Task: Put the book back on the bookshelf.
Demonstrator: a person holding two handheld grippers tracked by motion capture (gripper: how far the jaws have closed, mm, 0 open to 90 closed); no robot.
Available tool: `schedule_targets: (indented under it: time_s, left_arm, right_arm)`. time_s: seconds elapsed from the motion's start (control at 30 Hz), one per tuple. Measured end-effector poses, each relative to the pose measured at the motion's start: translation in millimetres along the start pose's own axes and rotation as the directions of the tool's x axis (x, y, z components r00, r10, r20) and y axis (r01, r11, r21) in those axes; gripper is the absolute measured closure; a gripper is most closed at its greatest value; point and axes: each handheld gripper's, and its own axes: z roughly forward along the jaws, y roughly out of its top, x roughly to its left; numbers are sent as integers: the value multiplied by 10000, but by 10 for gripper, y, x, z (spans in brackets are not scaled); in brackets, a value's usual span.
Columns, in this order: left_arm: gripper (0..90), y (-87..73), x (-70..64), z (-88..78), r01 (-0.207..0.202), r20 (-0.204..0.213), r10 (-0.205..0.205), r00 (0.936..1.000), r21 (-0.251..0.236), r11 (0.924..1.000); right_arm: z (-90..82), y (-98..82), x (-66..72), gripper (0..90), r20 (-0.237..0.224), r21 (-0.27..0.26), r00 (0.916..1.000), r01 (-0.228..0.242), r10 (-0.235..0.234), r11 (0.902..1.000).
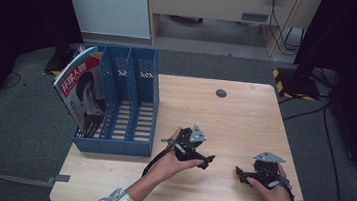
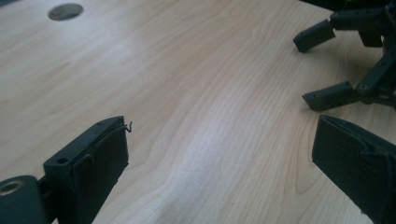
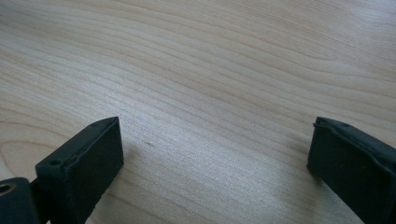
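**Claws idle, magazine filed**

Claws sit low over the bare front of the desk [image 1: 245,112], each in one of the person's hands. The left claw [image 1: 206,160] is spread wide with nothing between its jaws, pointing right toward the other; the right claw [image 1: 240,173] is likewise spread and empty, pointing left. They rest near each other but apart, likely a neutral pose, since neither reaches for anything. From the left gripper view the right claw [image 2: 322,65] appears at the upper right, jaws parted over the wood.

Well apart, at the desk's left edge, stands a blue rack [image 1: 131,100] with three slots. A magazine [image 1: 82,93] leans in the leftmost slot, tilted outward to the left; the other two slots look empty.
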Motion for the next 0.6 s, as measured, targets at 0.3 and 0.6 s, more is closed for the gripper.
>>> schedule_targets:
  time_s: [0.3, 0.6]
  left_arm:
    - [39, -113, -9, 175, 228, -261, -212, 9994, 633, 9977]
    - [40, -201, 152, 291, 727, -646, -672, 9956, 880, 9935]
  right_arm:
    - [-2, -2, 3, 37, -8, 0, 10000, -23, 23, 10000]
    - [-2, -2, 1, 37, -10, -9, 10000, 0, 0, 10000]
